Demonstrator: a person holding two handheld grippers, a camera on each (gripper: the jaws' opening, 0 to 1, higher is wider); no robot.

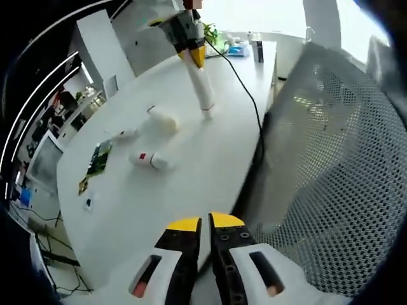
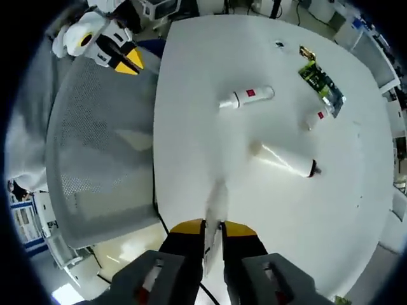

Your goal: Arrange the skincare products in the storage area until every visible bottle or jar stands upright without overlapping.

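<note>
Right gripper (image 2: 213, 230) with jaws clamped on a white tube (image 1: 202, 89), standing it on the white table (image 1: 210, 165). Left gripper (image 1: 205, 222) near the table edge, jaws nearly closed, empty. Three more bottles lying flat: red-labelled bottle (image 2: 247, 96), large bottle (image 2: 283, 159), small bottle (image 2: 316, 118).

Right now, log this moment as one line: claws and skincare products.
left claw: shut, empty | right claw: shut on tube, upright on table | lying: big bottle, red-label bottle, small bottle | unfinished
</note>
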